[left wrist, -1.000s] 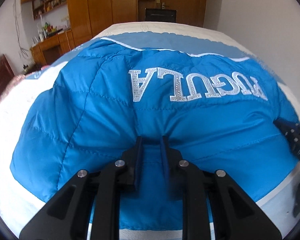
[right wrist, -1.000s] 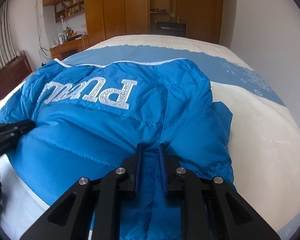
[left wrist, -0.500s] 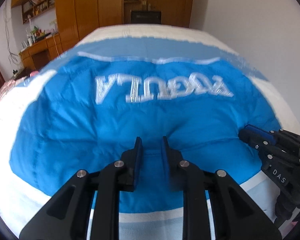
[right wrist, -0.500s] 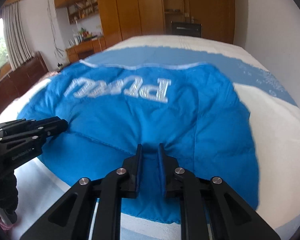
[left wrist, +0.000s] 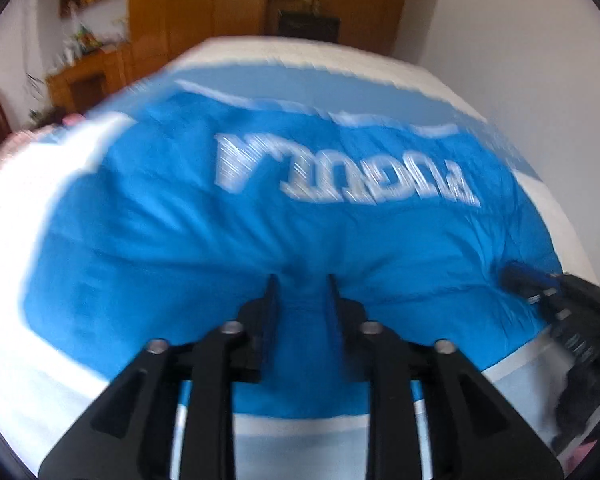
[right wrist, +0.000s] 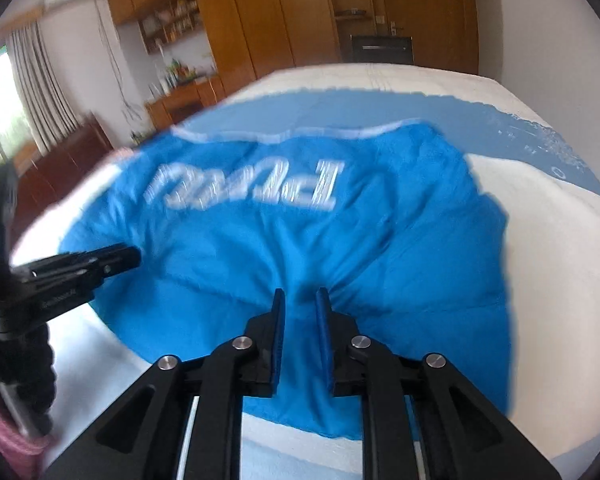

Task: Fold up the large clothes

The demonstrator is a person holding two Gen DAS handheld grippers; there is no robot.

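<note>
Plainly, both tongs pinch the near edge of the blue jacket [left wrist: 260, 240], which lies spread on the bed [right wrist: 540, 240]; the left gripper [left wrist: 300, 280] and right gripper [right wrist: 300, 294] grip apart, likely so the edge lifts evenly for folding.

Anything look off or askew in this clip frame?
Nothing damaged. The bright blue quilted jacket lies on the white-and-blue bed cover, its near hem bunched into puckers where the left tongs and right tongs pinch it. Both views are motion-blurred.
</note>
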